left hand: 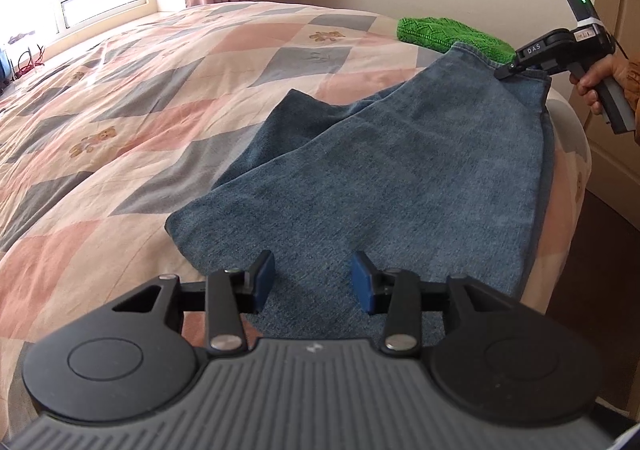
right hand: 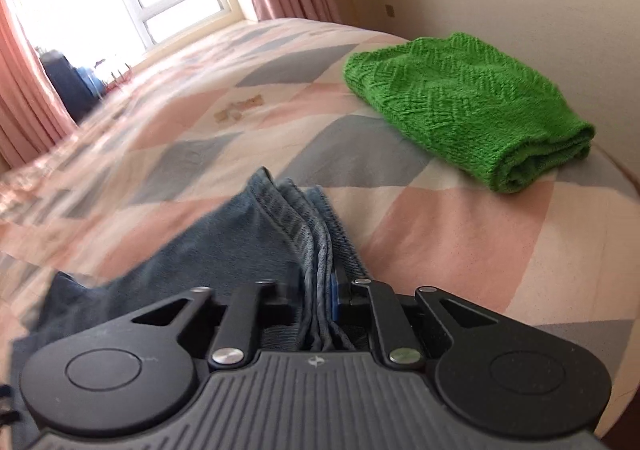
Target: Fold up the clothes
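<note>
While the left tongs (left hand: 313, 282) hover spread just above the near end of the folded blue jeans (left hand: 384, 178), nothing sits between their blue pads (left hand: 362, 282). Jeans lie flat on a checked pink and grey bed (left hand: 132, 102), stretching ahead and to the right. At their far corner the right tongs (right hand: 320, 290), held in a hand (left hand: 600, 80), have the stacked denim hems between them; whether they still pinch is unclear. Beyond that lies a folded green knit (right hand: 468, 106).
</note>
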`<state>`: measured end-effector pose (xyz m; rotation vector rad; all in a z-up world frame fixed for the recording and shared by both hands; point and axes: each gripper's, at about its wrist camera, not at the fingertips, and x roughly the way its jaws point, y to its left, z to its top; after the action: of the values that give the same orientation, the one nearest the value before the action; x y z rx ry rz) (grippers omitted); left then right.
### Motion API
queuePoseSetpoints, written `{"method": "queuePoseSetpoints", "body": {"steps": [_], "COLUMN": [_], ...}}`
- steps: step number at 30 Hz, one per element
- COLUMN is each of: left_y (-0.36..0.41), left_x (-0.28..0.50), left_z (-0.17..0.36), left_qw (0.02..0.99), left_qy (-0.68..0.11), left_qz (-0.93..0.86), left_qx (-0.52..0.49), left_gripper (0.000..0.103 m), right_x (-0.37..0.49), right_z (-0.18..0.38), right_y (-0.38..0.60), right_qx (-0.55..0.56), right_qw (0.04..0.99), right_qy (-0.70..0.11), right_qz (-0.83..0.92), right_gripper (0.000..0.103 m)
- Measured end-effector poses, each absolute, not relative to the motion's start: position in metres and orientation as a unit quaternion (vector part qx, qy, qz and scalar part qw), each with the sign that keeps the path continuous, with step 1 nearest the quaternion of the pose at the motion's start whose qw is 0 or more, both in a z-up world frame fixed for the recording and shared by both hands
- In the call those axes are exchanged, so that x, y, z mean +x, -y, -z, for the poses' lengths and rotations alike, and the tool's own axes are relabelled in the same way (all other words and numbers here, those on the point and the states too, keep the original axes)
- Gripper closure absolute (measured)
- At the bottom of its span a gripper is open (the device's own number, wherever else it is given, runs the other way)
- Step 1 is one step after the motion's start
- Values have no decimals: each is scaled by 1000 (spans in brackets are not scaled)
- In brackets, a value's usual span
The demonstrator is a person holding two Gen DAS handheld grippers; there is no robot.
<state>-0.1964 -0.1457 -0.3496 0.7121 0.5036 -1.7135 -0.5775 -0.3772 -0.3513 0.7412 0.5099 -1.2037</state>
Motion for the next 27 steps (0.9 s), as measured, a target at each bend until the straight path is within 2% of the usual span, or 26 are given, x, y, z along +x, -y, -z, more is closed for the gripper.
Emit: {"method": "queuePoseSetpoints", "body": {"steps": [1, 3, 5, 7, 8, 9, 10, 14, 15, 16, 19, 20, 21, 22, 23, 24, 27], "left_y": [147, 149, 156, 167, 174, 181, 189, 223, 232, 237, 247, 245, 241, 235, 228, 220, 187], "left_x": [-196, -194, -192, -193, -194, -198, -202, -214, -213, -210, -192, -189, -187, -185, -181, -175, -170], "left_z": [348, 345, 340, 334, 333, 333, 333, 350, 360, 370, 382, 380, 377, 371, 365, 358, 342], "left_qw": [574, 576, 579, 574, 568, 559, 552, 541, 547, 551, 544, 549, 560, 572, 578, 582, 580], "left_qy": [-212, -206, -199, -200, -199, -198, -194, -185, -189, -194, -229, -230, -227, -225, -226, -230, -235], "left_qz": [731, 732, 732, 738, 744, 752, 758, 760, 751, 746, 752, 749, 742, 733, 729, 728, 732], "left_qx": [303, 300, 297, 293, 290, 289, 289, 308, 318, 321, 295, 291, 291, 292, 287, 280, 271], "left_gripper": [66, 67, 67, 72, 75, 77, 80, 80, 79, 78, 75, 75, 76, 77, 79, 79, 80], "right_x": [-575, -569, -557, -547, -541, -533, -523, -499, -498, -498, -508, -511, -514, -519, -525, -531, -549], "right_z": [349, 340, 327, 318, 318, 322, 328, 355, 360, 366, 372, 370, 367, 362, 357, 353, 346], "right_y": [375, 366, 353, 342, 339, 341, 344, 364, 372, 379, 399, 401, 400, 395, 388, 377, 333], "right_qx": [327, 294, 229, 193, 200, 207, 210, 180, 171, 162, 192, 201, 206, 209, 213, 218, 220], "right_qw": [725, 706, 691, 711, 738, 757, 768, 790, 786, 781, 776, 769, 760, 753, 750, 751, 764], "right_qy": [-233, -228, -221, -197, -186, -190, -203, -237, -243, -248, -238, -232, -228, -217, -203, -191, -169], "right_qz": [559, 602, 649, 646, 617, 590, 570, 536, 543, 549, 552, 560, 573, 585, 592, 594, 583], "right_gripper": [82, 65, 60, 60, 64, 73, 74, 78, 79, 76, 79, 94, 103, 101, 87, 78, 78]}}
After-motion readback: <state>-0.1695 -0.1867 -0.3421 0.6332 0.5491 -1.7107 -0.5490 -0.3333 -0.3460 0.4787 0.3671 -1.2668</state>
